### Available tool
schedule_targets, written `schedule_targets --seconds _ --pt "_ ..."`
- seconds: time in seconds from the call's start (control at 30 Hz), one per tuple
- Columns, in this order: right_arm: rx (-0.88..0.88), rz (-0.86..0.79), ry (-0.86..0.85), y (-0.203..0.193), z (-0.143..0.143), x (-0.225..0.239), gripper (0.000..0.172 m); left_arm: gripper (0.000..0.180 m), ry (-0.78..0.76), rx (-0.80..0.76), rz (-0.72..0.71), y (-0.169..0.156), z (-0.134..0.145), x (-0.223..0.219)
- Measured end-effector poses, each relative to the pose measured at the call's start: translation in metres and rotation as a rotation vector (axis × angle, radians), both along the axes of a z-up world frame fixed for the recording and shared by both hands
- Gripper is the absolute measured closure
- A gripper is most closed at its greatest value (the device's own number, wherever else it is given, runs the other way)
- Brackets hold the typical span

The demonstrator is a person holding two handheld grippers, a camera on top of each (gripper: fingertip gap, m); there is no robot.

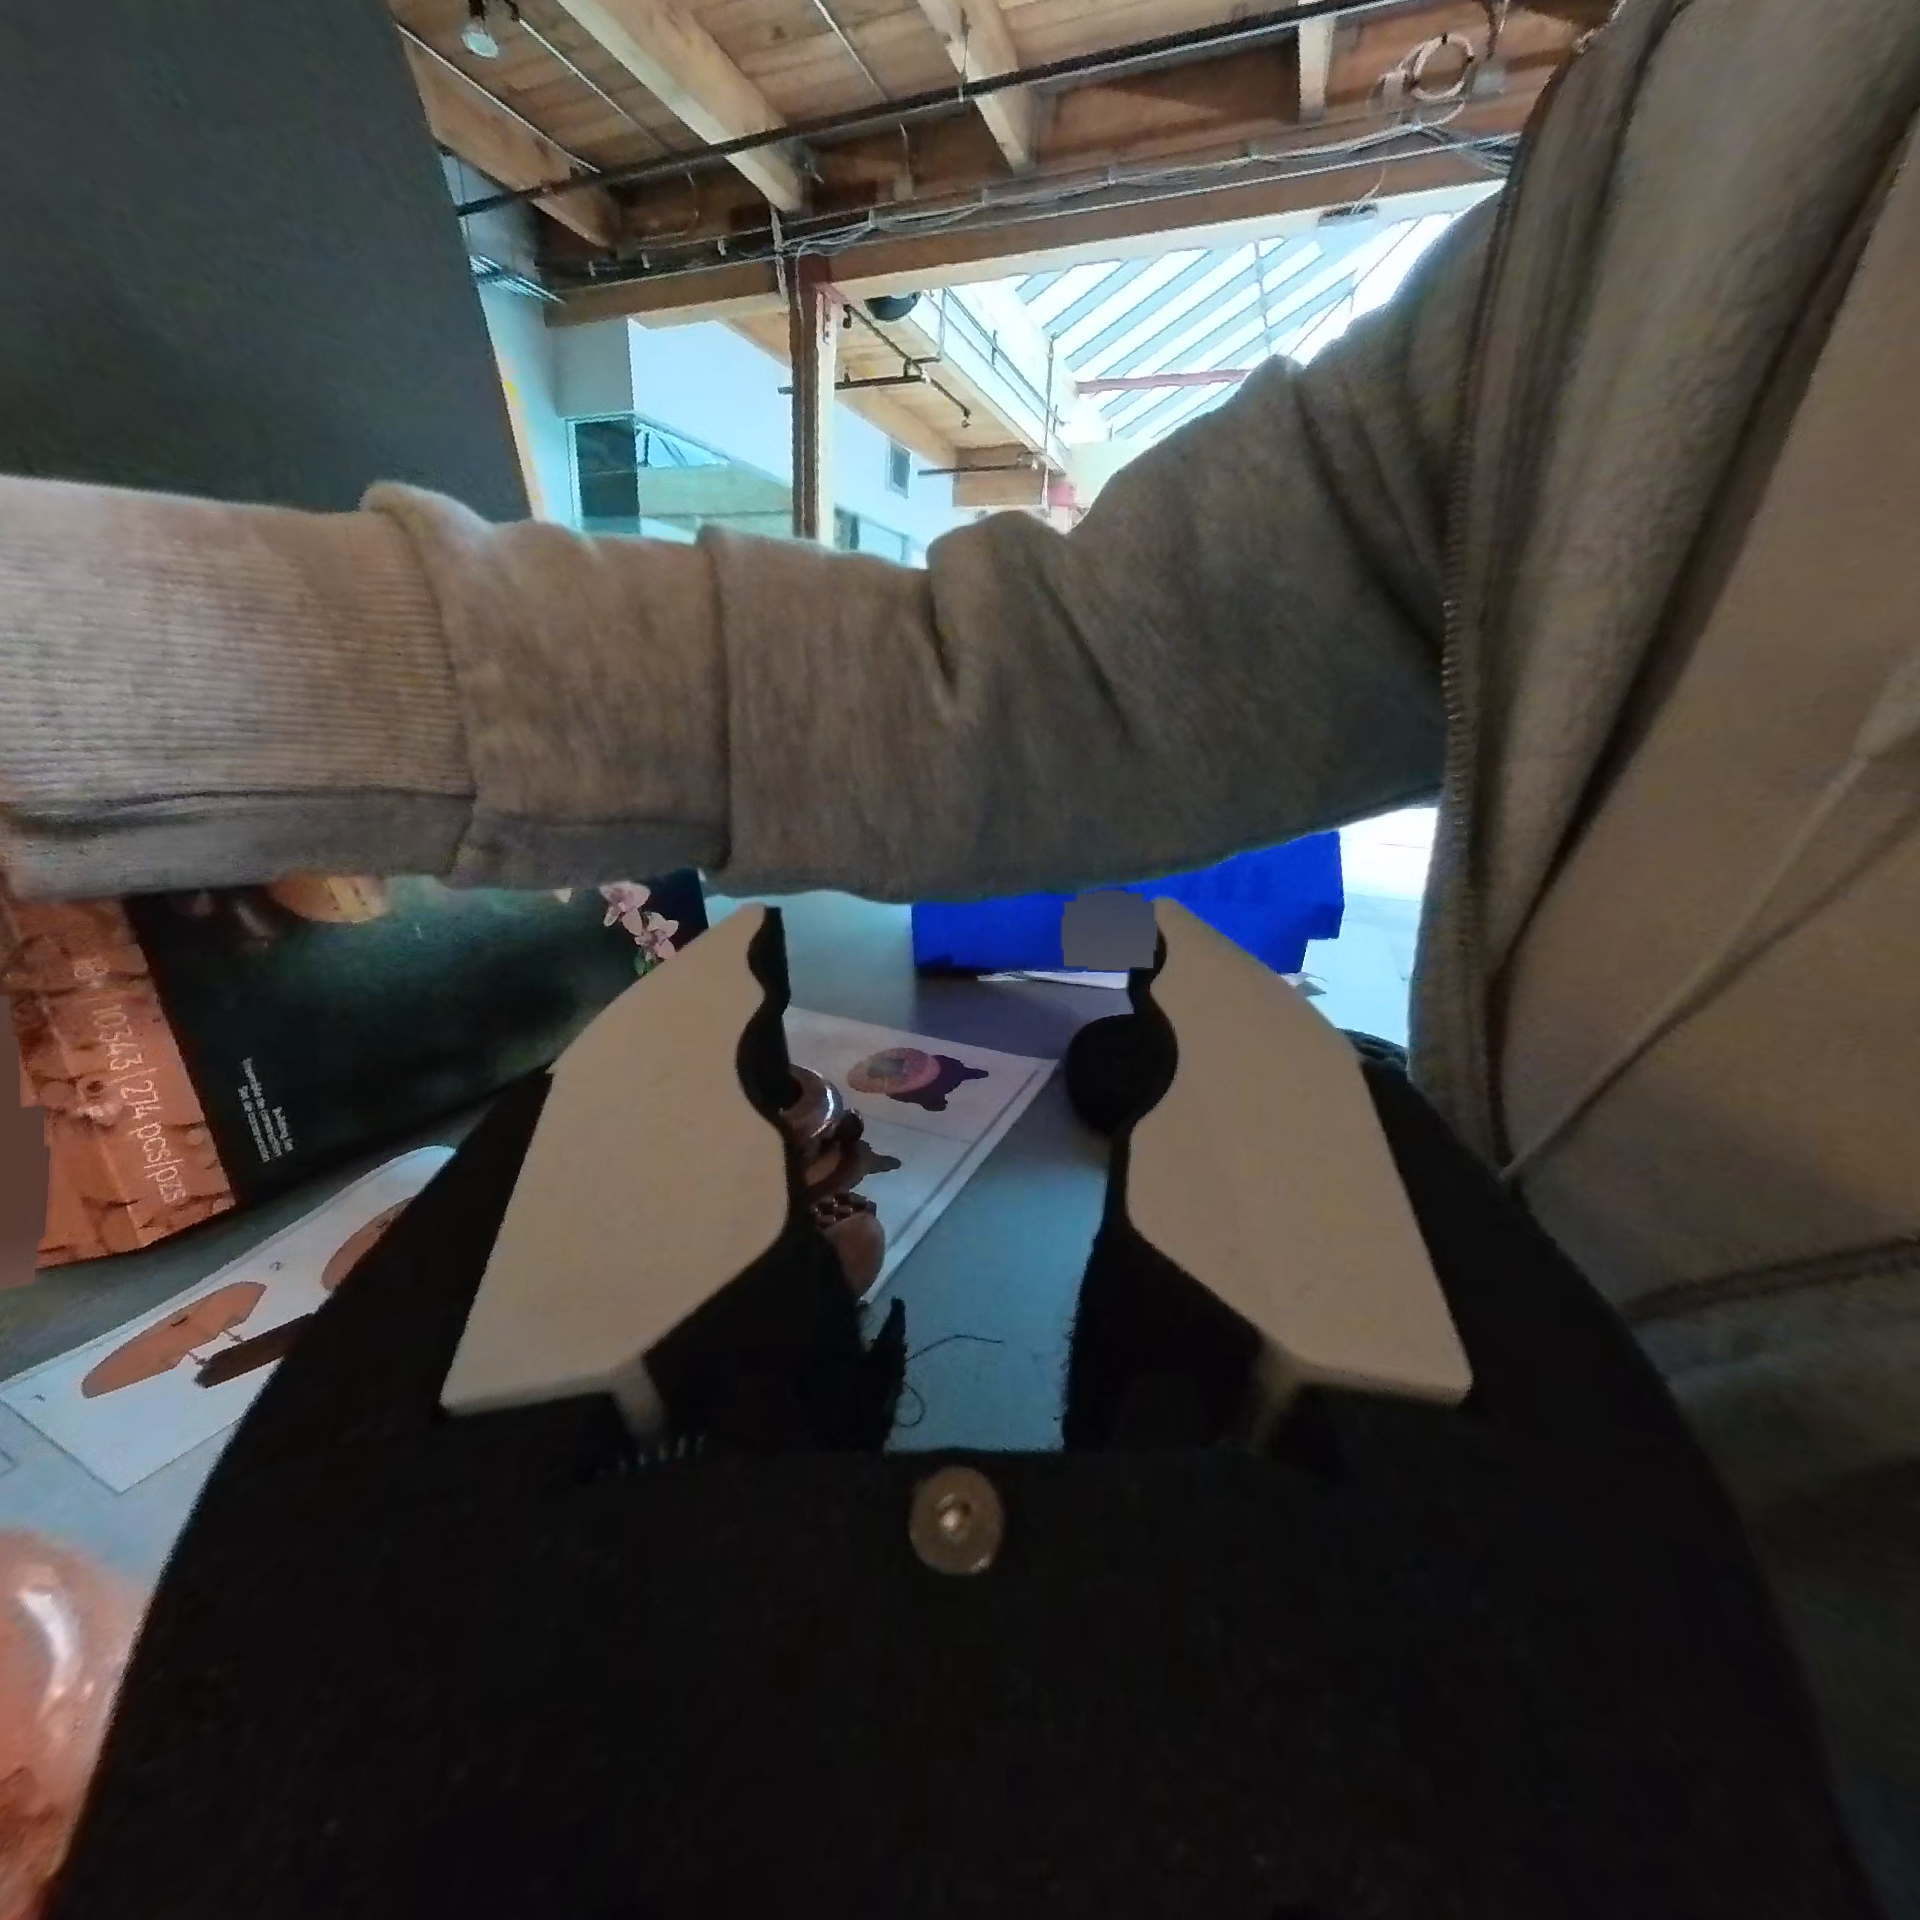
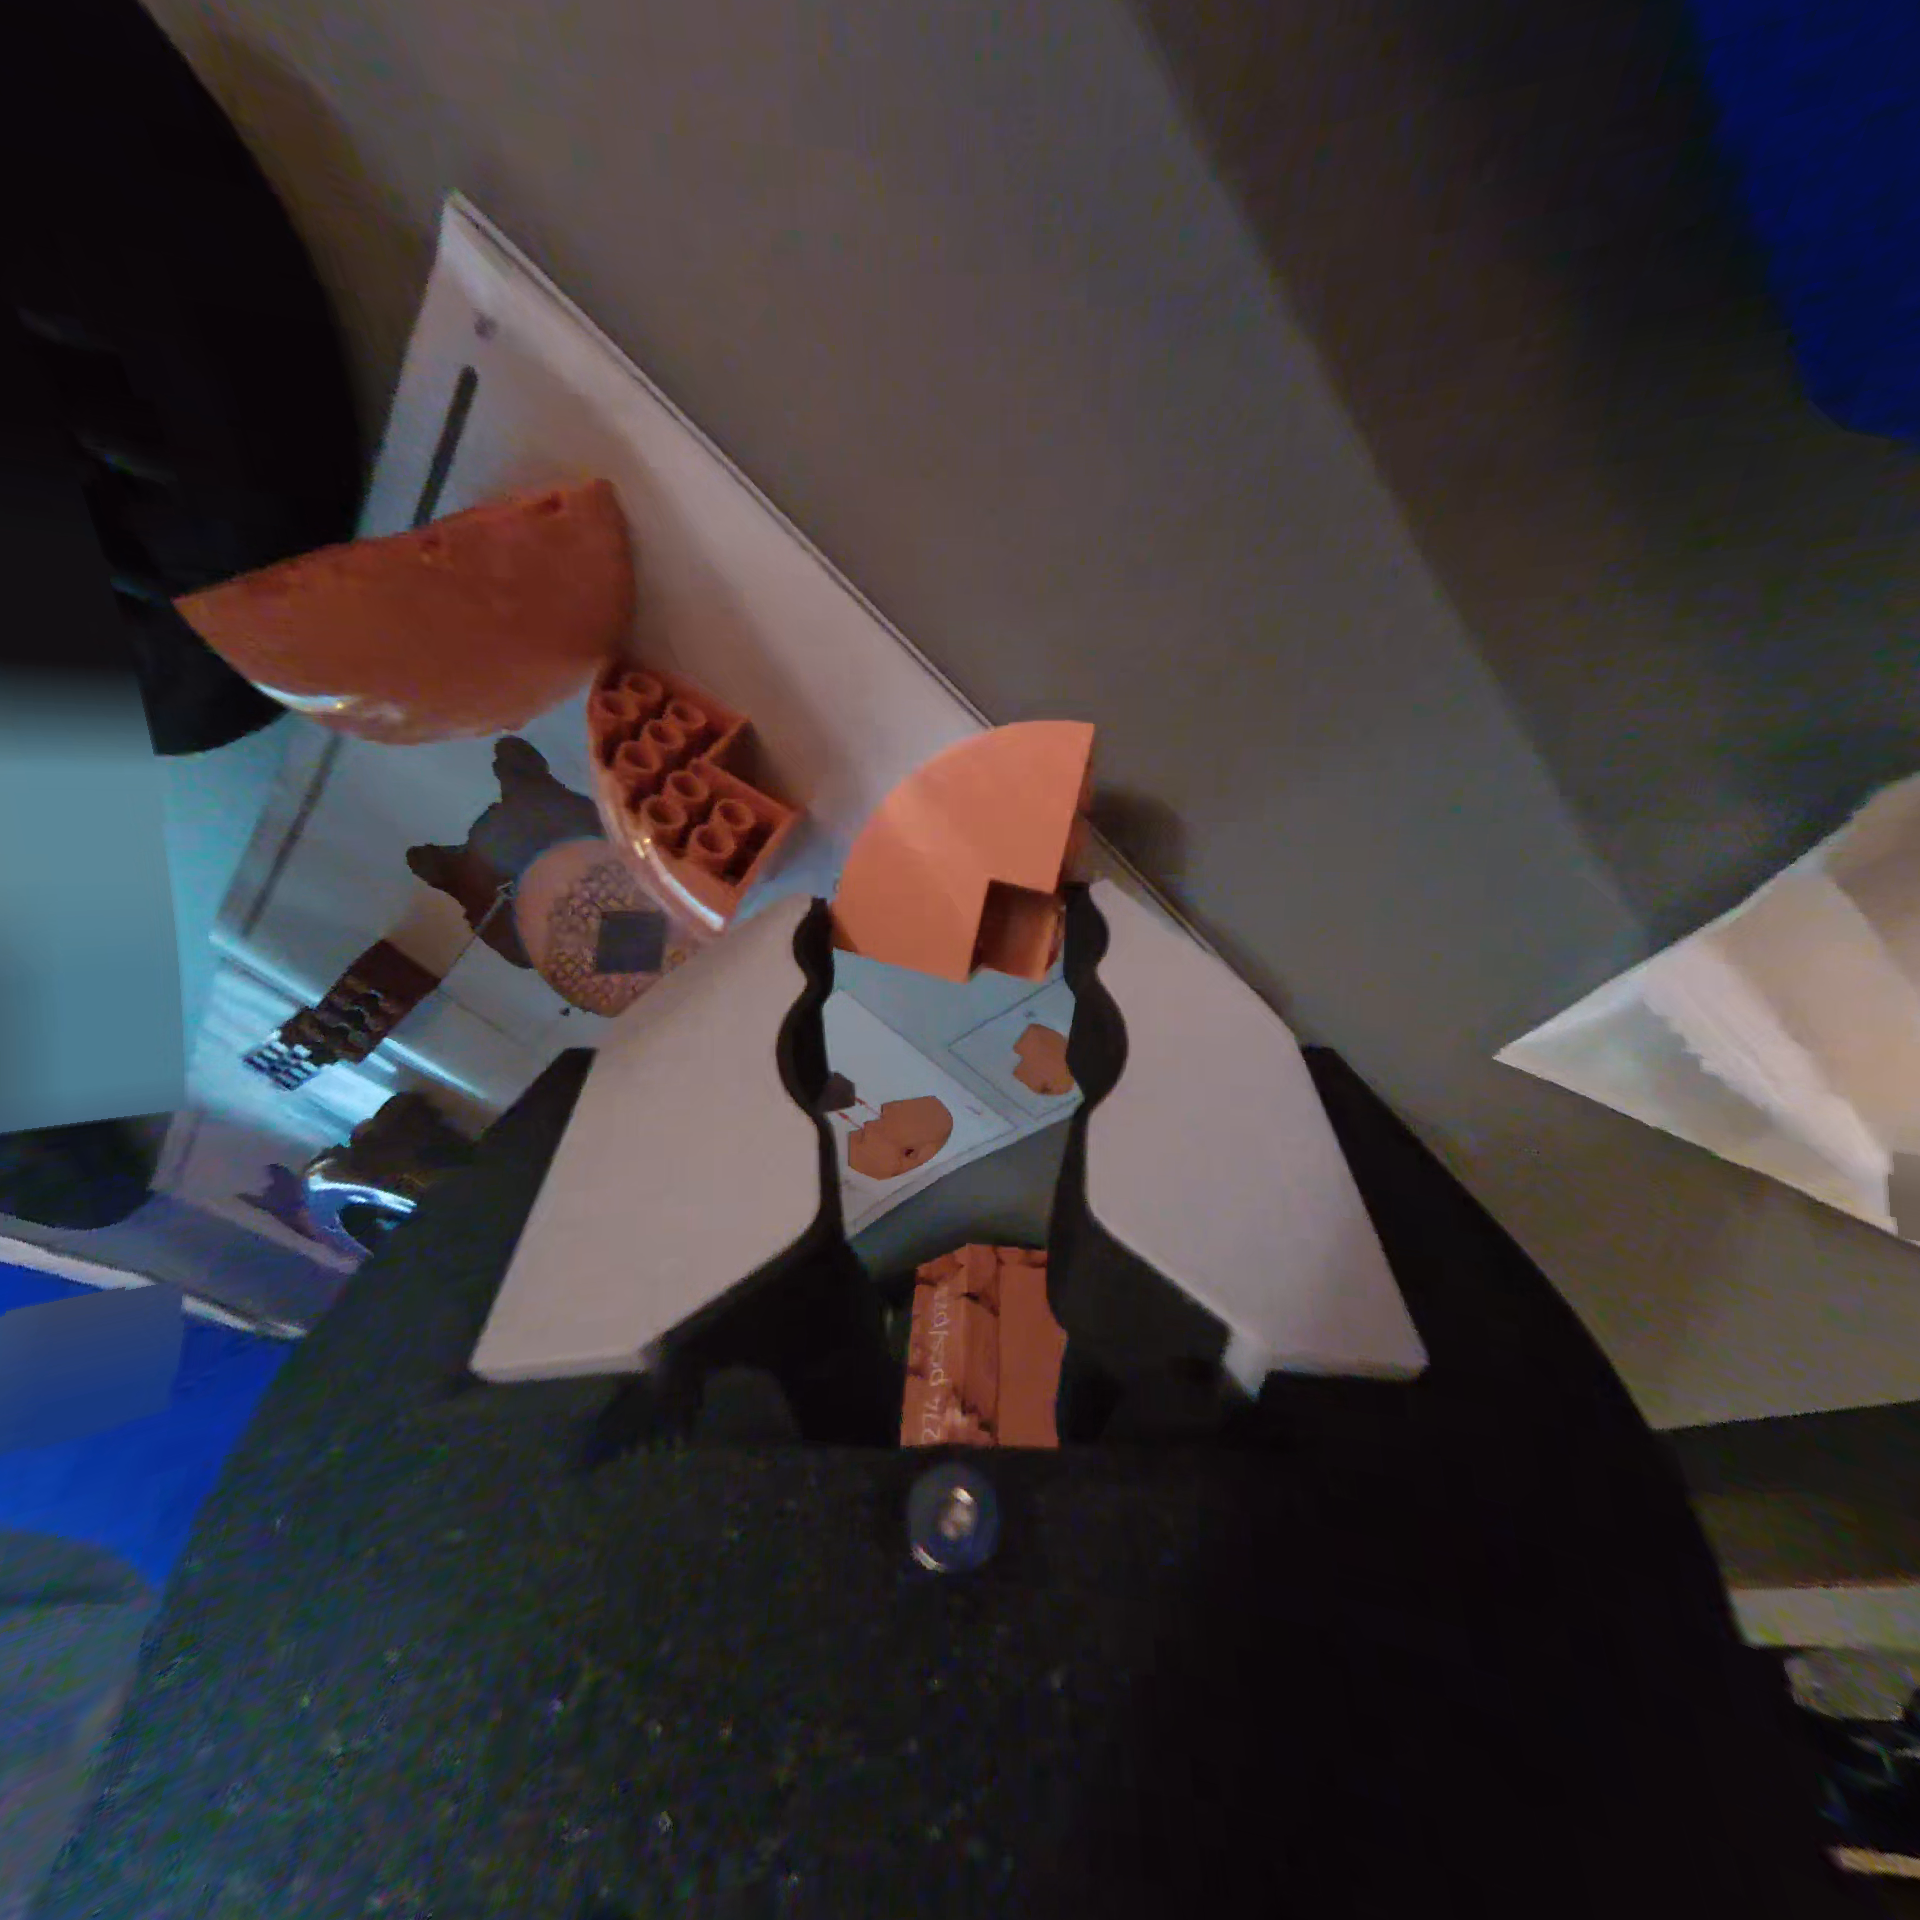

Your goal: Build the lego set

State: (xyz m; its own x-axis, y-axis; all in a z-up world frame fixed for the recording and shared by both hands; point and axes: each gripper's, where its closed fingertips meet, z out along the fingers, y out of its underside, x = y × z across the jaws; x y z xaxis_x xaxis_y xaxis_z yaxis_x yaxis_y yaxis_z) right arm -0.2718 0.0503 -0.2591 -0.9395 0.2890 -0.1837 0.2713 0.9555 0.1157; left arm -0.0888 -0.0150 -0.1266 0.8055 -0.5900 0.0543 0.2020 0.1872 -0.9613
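Grey fleece fills the left wrist view: a person's sleeve [image 1: 727,707] crosses the frame just beyond the fingertips, with the jacket body at the right. Left tool [image 1: 961,925]: fingers spread wide, nothing between them, nothing touched. Below the gap, on the grey counter [image 1: 997,1236]: a printed instruction sheet [image 1: 935,1101] showing brick-built figures, and a small brown assembly [image 1: 831,1143] standing by the left finger, partly hidden. Far left: a dark box [image 1: 343,1039] with printed sides. Far right: a blue bin [image 1: 1226,904]. Near left edge: a clear pinkish wrapper, blurred.

Right wrist view, tilted. Right tool [image 2: 948,914]: fingers partly closed on a salmon quarter-round brick [image 2: 956,842], one fingertip at each side of it; the brick is lifted clear of the sheet, its smooth curved face up. Left of it, on the instruction sheet [image 2: 582,436]: a second quarter-round brick [image 2: 686,790] lying studs-hollow side up, and farther left a larger terracotta half-dome piece [image 2: 416,623] in front of a black sleeve. Right: a white paper bag [image 2: 1745,1049]. Near left corner: blue bin.

Assembly state as shown: the pieces are separate, none joined to another.
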Motion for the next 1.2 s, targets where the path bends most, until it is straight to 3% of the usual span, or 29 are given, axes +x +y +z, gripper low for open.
schedule_targets --seconds 0.2,0.33,0.47,0.6,0.73,0.87,1.03,1.1,1.2 --pt "-0.044 -0.025 0.083 -0.009 0.019 -0.008 0.123 0.118 0.004 -0.003 -0.014 0.000 0.000 0.001" --pt "-0.081 -0.007 0.260 -0.018 0.046 -0.019 0.124 0.118 -0.001 -0.001 -0.013 0.000 0.000 0.000" --pt "-0.188 -0.027 0.515 -0.030 0.096 -0.025 0.122 0.117 -0.004 0.003 -0.010 0.000 0.000 0.000" --pt "-0.398 -0.120 0.845 -0.031 0.176 -0.006 0.128 0.117 -0.002 0.002 -0.006 0.000 0.000 0.000" --pt "-0.591 -0.291 1.103 0.006 0.247 0.059 0.121 0.117 0.000 -0.003 0.004 0.001 0.000 -0.001" --pt "-0.600 -0.504 1.234 0.065 0.273 0.154 0.109 0.117 0.023 -0.025 0.006 0.004 -0.003 0.001" --pt "-0.428 -0.825 1.309 0.147 0.264 0.298 0.119 0.116 0.041 -0.056 0.012 0.008 -0.007 0.003" --pt "-0.294 -0.974 1.295 0.184 0.249 0.360 0.125 0.116 0.034 -0.063 0.019 0.009 -0.007 0.001" --pt "-0.234 -1.190 1.176 0.218 0.212 0.436 0.121 0.116 0.019 -0.074 0.026 0.010 -0.007 -0.001"
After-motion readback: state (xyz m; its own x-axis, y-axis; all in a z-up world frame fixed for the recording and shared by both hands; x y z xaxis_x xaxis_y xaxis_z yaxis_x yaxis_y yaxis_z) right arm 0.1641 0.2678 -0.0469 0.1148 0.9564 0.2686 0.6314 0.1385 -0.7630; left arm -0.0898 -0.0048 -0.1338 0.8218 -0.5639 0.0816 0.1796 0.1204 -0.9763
